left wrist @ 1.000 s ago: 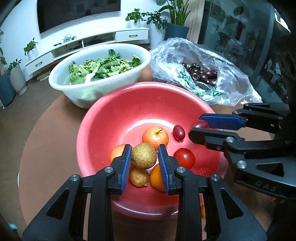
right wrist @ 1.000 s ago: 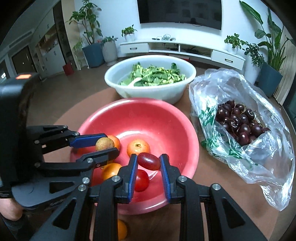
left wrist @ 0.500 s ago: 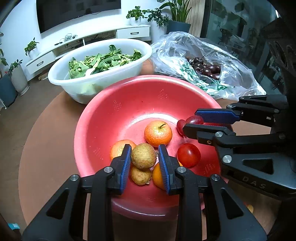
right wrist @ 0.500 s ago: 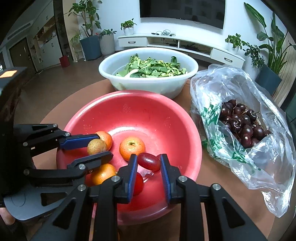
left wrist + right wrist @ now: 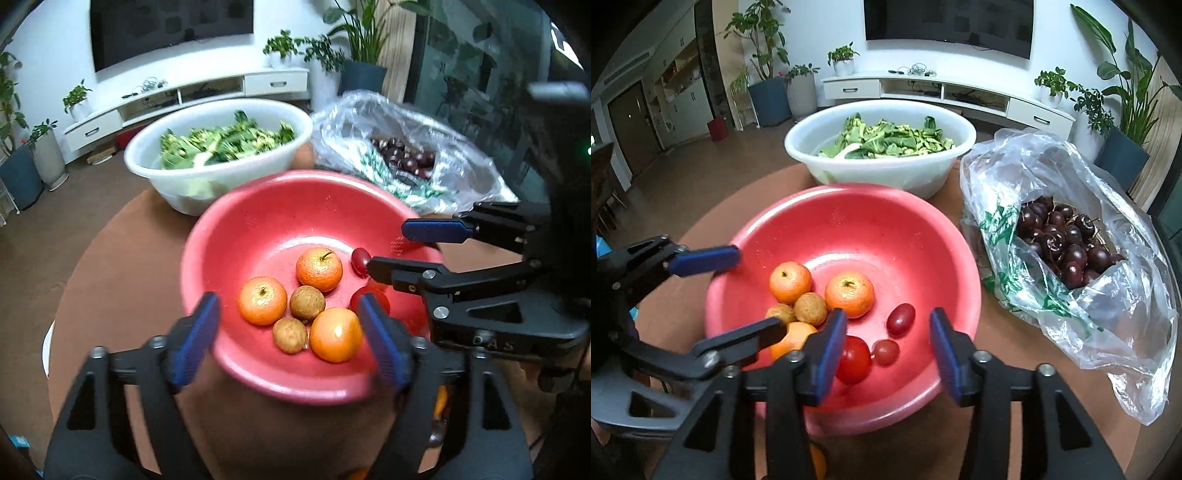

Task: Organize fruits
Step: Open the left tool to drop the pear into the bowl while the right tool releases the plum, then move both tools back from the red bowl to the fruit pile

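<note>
Round and brown, the surface (image 5: 713, 206) carries everything, in a living room. At its near edge the left gripper (image 5: 288, 339) stands wide with nothing between its pads, its jaws having just been opening. Beside it the right gripper (image 5: 888, 350) is partly spread and empty, its jaws also just opening. Both hang over the near rim of a red bowl (image 5: 886, 229). Inside lie three oranges (image 5: 849, 294), two small brown fruits (image 5: 810, 308), a red tomato (image 5: 853, 359) and two red grapes (image 5: 900, 319), none touched by a pad. Toward the far edge stands a white bowl (image 5: 879, 173) of green leaves (image 5: 886, 138). At the right edge sits an open clear bag (image 5: 1108, 306) of dark cherries (image 5: 1063, 243).
</note>
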`<act>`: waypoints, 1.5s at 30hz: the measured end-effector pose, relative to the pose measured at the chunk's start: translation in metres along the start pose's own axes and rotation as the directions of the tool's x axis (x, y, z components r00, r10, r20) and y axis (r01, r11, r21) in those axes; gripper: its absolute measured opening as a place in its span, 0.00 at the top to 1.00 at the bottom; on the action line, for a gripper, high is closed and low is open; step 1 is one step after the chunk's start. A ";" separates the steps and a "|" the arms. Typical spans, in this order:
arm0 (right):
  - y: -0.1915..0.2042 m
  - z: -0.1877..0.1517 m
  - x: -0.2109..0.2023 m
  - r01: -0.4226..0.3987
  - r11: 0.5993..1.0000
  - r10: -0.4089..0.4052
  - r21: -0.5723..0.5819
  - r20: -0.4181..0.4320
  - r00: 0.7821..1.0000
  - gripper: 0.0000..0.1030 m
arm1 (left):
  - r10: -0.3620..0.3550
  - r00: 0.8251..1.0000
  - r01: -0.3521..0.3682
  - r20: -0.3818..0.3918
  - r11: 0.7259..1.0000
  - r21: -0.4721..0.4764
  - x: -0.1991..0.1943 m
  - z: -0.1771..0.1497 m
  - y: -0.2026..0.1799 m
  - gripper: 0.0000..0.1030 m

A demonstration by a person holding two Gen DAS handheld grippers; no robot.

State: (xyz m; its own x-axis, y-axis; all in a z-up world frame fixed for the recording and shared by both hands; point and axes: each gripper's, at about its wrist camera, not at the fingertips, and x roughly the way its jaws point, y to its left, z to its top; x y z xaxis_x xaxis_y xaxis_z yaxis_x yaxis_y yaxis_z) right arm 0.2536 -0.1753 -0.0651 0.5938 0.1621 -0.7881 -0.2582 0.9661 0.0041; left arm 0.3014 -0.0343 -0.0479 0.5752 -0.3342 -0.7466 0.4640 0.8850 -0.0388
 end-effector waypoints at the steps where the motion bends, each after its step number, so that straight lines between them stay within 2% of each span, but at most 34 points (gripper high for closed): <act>1: 0.000 -0.001 -0.003 0.003 1.000 -0.003 0.000 0.005 1.000 0.45 | 0.000 1.000 0.000 0.010 1.000 -0.006 -0.007 -0.002 0.001 0.24; 2: 0.001 -0.001 -0.007 0.005 1.000 -0.005 0.001 0.011 1.000 0.43 | 0.002 1.000 -0.002 0.016 1.000 -0.009 -0.013 -0.005 0.001 0.23; 3: 0.001 -0.004 -0.015 -0.004 1.000 0.004 0.005 0.025 1.000 0.43 | 0.006 1.000 -0.006 0.024 1.000 -0.013 -0.021 -0.008 0.002 0.16; 5: -0.001 -0.009 -0.026 -0.021 1.000 0.020 0.021 0.045 0.999 0.38 | 0.014 0.999 -0.013 0.052 1.000 -0.020 -0.040 -0.019 0.001 0.09; 9: -0.012 -0.034 -0.063 -0.076 0.993 0.066 0.095 0.111 0.992 0.27 | 0.008 0.997 -0.005 0.075 0.999 -0.050 -0.065 -0.042 0.001 0.04; 14: -0.022 -0.081 -0.094 -0.136 0.973 0.110 0.188 0.144 0.983 0.25 | -0.001 0.995 0.009 0.100 0.997 -0.078 -0.093 -0.080 -0.006 0.00; 20: -0.021 -0.153 -0.112 -0.175 0.940 0.141 0.292 0.135 0.981 0.23 | -0.007 0.999 0.010 0.038 0.997 -0.075 -0.101 -0.132 -0.028 0.00; 25: -0.007 -0.188 -0.115 -0.175 0.937 0.145 0.304 0.119 0.982 0.23 | -0.024 0.999 0.016 -0.046 0.985 -0.170 -0.094 -0.156 -0.029 0.00; 34: 0.001 -0.193 -0.117 -0.123 0.961 0.100 0.247 0.103 0.990 0.29 | -0.020 0.998 0.012 -0.056 0.989 -0.146 -0.088 -0.149 -0.038 0.00; 40: 0.008 -0.193 -0.115 -0.142 0.965 0.124 0.222 0.092 0.988 0.33 | -0.044 0.997 0.035 -0.067 0.990 -0.133 -0.083 -0.132 -0.022 0.01; 43: 0.017 -0.188 -0.113 -0.181 0.966 0.168 0.185 0.087 0.982 0.36 | -0.086 0.991 0.080 -0.099 0.995 -0.059 -0.078 -0.122 -0.018 0.01; 45: 0.026 -0.184 -0.111 -0.199 0.970 0.189 0.141 0.079 0.979 0.38 | -0.084 0.990 0.084 -0.115 0.996 -0.002 -0.077 -0.117 -0.017 0.01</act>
State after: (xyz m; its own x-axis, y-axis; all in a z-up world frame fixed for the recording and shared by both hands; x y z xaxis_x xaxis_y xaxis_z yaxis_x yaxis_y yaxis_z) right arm 0.0410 -0.2055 -0.0905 0.5925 0.3576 -0.7219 -0.2611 0.9330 0.2478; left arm 0.1703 0.0147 -0.0679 0.4528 -0.3679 -0.8122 0.5095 0.8543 -0.1030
